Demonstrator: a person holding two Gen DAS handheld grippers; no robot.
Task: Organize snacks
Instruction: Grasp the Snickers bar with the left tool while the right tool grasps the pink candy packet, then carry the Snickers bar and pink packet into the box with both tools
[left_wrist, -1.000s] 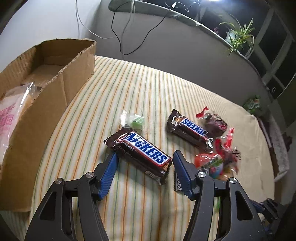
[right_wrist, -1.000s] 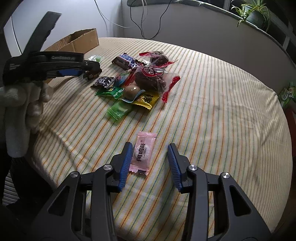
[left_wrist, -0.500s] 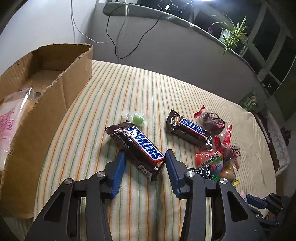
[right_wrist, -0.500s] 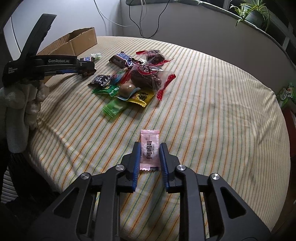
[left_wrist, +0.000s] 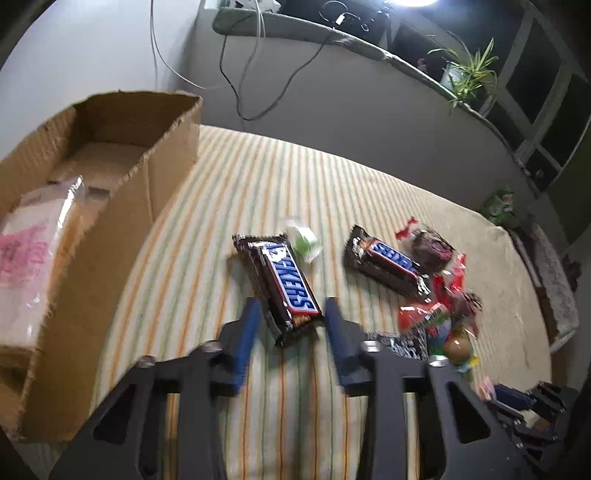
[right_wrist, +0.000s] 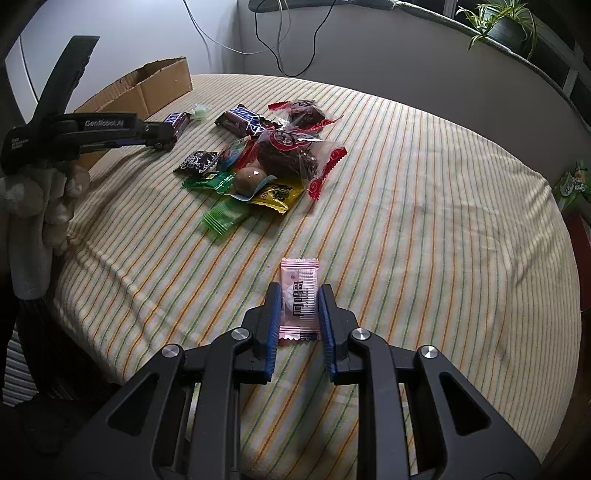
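1. Where the left wrist view looks down its own fingers, the left gripper (left_wrist: 291, 328) has its jaws opening, the near end of a Snickers bar (left_wrist: 282, 280) between the blue pads; the blur leaves it unclear whether either pad touches the wrapper. The bar lies flat on the striped cloth (left_wrist: 236, 206).
2. Same view, taking the Snickers bar as landmark: a green wrapped candy (left_wrist: 304, 242) touches its far right corner; a second Snickers bar (left_wrist: 388, 260) lies to its right, apart; a heap of mixed snacks (left_wrist: 439, 310) lies beyond that second bar, right again.
3. Same view: a cardboard box (left_wrist: 122, 221) stands left of the Snickers bar, well apart, open-topped, with a clear bag with pink print (left_wrist: 33, 251) inside. The right gripper (left_wrist: 517, 400) shows at the lower right edge.
4. Right wrist view: the right gripper (right_wrist: 300, 308) is closed, pinching a pink sachet (right_wrist: 299, 299) by its long edges, the sachet flat on the striped cloth.
5. Same view: the heap of mixed snacks lies beyond the pink sachet to the left, well apart; the left gripper, held by a white-gloved hand (right_wrist: 40, 206), reaches in farther left, by the cardboard box.
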